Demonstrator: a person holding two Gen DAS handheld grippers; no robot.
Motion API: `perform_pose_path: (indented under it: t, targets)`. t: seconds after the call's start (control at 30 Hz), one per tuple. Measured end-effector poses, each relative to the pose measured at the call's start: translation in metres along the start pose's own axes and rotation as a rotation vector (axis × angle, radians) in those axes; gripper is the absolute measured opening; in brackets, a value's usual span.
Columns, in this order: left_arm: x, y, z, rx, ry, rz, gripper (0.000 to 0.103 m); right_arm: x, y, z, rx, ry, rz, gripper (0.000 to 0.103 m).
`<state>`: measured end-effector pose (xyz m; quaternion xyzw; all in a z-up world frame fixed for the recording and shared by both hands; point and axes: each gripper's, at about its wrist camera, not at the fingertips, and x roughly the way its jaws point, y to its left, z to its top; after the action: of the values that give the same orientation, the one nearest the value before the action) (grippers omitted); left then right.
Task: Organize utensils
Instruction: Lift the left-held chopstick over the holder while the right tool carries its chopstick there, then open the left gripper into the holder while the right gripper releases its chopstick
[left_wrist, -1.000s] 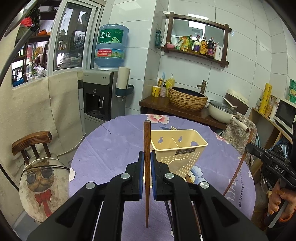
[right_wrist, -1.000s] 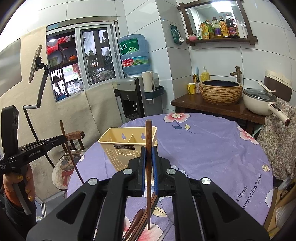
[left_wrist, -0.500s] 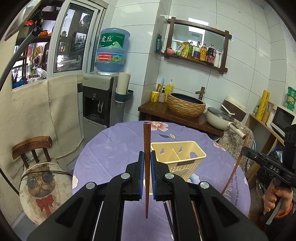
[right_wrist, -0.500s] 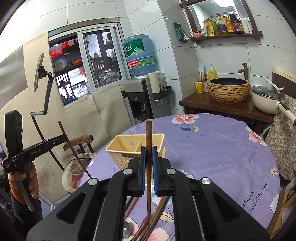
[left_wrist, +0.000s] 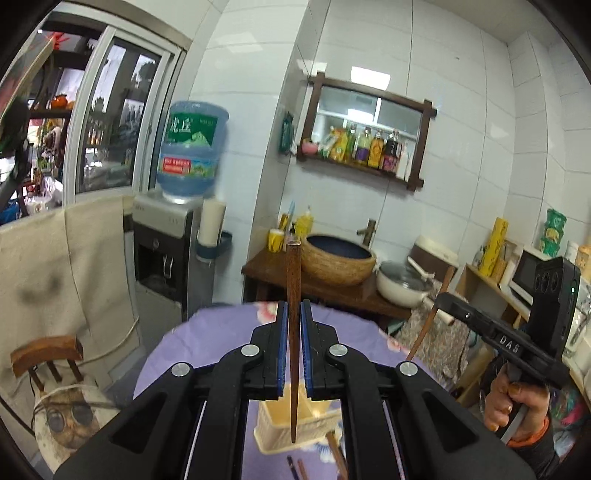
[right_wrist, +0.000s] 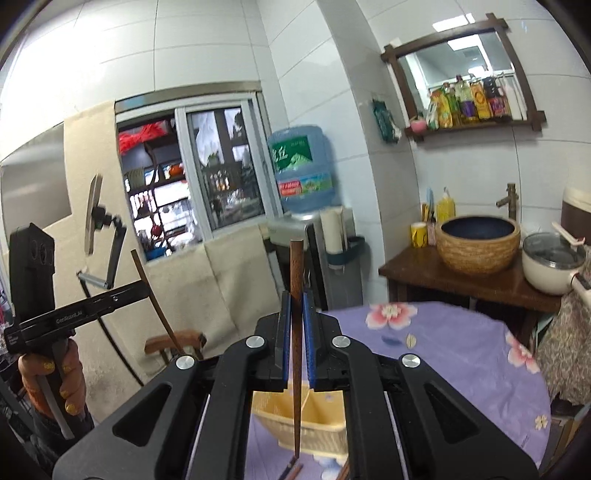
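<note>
My left gripper is shut on a brown wooden chopstick, held upright with its thin tip hanging over the cream plastic utensil basket. My right gripper is shut on a second wooden chopstick, also upright, its tip above the same basket. Each gripper shows in the other's view, the right one at the right edge, the left one at the left. More chopsticks lie on the cloth in front of the basket, partly hidden by the fingers.
The round table has a purple flowered cloth. A wooden chair with a cat cushion stands at its left. Behind are a water dispenser, a wooden counter with a woven basin and a white pot.
Both grippers have risen well above the table with their chopsticks. The basket has dropped low in both views and now sits under the chopstick tips.
</note>
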<state>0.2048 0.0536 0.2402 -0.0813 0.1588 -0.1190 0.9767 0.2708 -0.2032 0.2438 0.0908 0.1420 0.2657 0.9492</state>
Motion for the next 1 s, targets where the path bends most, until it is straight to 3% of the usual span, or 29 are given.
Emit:
perform_pose_path:
  t: [0.13,0.27,0.6,1.0]
  targets:
    - [0.021,-0.012,0.017,-0.001,-0.024,0.025,0.007,0.017,0.002,0.016,-0.025,-0.061,-0.07,0.007]
    - [0.05,-0.014,0.003,-0.023,0.007,0.034,0.007,0.041,-0.005,0.004,-0.022,-0.055,-0.115,0.007]
    - [0.107,0.007,-0.054,-0.058,0.129,0.085,0.007,0.085,-0.03,-0.057,0.027,0.058,-0.152,0.007]
    - [0.137,0.024,-0.096,-0.096,0.229,0.101,0.007,0.106,-0.046,-0.089,0.076,0.124,-0.167,0.007]
